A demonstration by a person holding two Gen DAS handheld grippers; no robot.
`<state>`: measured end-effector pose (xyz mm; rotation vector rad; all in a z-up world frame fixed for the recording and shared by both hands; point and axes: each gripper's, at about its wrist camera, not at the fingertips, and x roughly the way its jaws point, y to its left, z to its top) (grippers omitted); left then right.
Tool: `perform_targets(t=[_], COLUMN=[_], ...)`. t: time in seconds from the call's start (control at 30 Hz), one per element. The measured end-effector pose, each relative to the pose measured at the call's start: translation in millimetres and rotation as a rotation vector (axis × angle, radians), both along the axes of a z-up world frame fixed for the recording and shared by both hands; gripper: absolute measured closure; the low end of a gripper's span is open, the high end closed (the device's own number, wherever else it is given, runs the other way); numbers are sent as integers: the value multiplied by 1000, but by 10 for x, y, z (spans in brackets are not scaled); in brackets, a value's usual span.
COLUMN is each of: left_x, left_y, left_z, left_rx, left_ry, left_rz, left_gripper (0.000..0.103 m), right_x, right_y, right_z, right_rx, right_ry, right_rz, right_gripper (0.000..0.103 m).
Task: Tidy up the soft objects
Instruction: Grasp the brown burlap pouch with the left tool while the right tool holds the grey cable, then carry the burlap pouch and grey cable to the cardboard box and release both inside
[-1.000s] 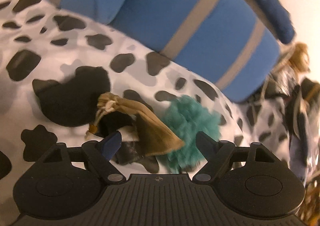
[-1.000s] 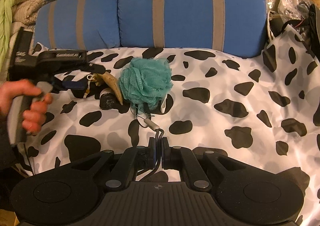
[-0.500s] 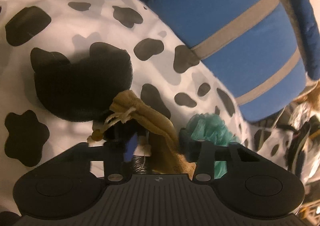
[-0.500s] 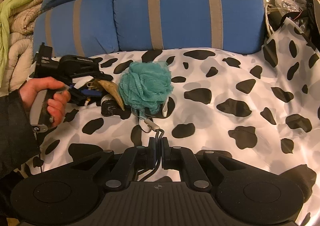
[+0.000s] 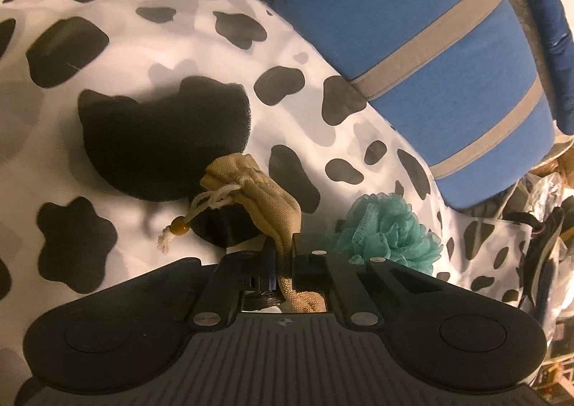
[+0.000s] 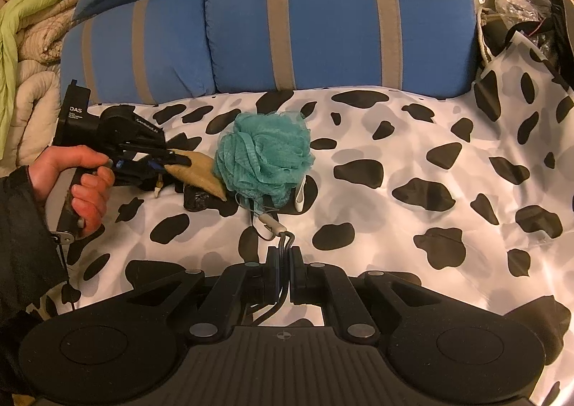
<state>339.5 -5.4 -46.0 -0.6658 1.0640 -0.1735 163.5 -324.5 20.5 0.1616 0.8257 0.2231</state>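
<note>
Two soft things lie close together on the cow-print sheet (image 6: 376, 140): a tan burlap pouch (image 5: 265, 190) and a teal mesh bath pouf (image 6: 265, 154). The pouch is coarse-woven, gathered at its neck by a pale drawstring (image 5: 211, 199) that ends in an amber bead (image 5: 179, 226) and a frayed tip. In the left wrist view its long axis runs from the cinched neck at upper left down to its flat end between the fingers; in the right wrist view the pouch (image 6: 199, 172) tapers to a point aimed down and right, just beside the pouf. The left gripper (image 5: 283, 262) is clenched on the pouch, fabric squeezed between its two pads. A dark rounded item (image 5: 226, 230) sits under the pouch; what it is cannot be told.

The pouf (image 5: 391, 230) is a ruffled ball, with a white loop (image 6: 300, 196) at its lower right and a thin cord trailing down to a white tag (image 6: 272, 223). A dark cable (image 6: 285, 251) leads from the tag into the right gripper (image 6: 285, 269), whose fingers are clamped on it.

A bare left hand (image 6: 77, 187) grips the handle of the left tool at the sheet's left edge. Behind the sheet stand blue cushions with grey stripes (image 6: 323, 22); pale and green bedding (image 6: 25, 32) is heaped at far left
</note>
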Motion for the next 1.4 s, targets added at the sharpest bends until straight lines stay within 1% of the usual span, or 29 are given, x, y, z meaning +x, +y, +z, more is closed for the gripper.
perform_targets(t=[0.13, 0.2, 0.3, 0.43, 0.53, 0.67, 0.77, 0.93, 1.07, 1.17, 1.4], left_x=[-41, -66, -145, -287, -412, -606, -732, -924, -1091, -1256, -1610], left_y=[8, -14, -54, -109, -156, -192, -206, -210, -218, -218, -185], left_z=[75, 137, 266, 444, 551, 666, 712, 772, 806, 823, 856], left_rx=[22, 47, 88, 122, 171, 236, 278, 321, 353, 368, 385], left_ry=[-32, -52, -120, -223, -293, -377, -413, -449, -461, -472, -470], left_rz=[-38, -79, -145, -242, -307, -371, -401, -438, -461, -491, -515], left_gripper=[98, 98, 99, 99, 99, 99, 99, 99, 99, 99, 99], right_x=[12, 17, 28, 43, 56, 66, 74, 57, 6, -74, -264], right_y=[20, 40, 71, 125, 138, 144, 167, 225, 219, 183, 148], right_z=[0, 1, -2, 5, 7, 21, 27, 39, 75, 104, 120], right_rx=[-3, -4, -3, -5, -7, -5, -2, 2, 9, 24, 51], right_ry=[-2, -2, 0, -3, -5, -8, -9, -15, -24, -30, -25], right_rz=[3, 5, 14, 23, 22, 17, 18, 27, 20, 3, -12], right_gripper=[96, 96, 96, 96, 96, 96, 96, 96, 96, 96, 96])
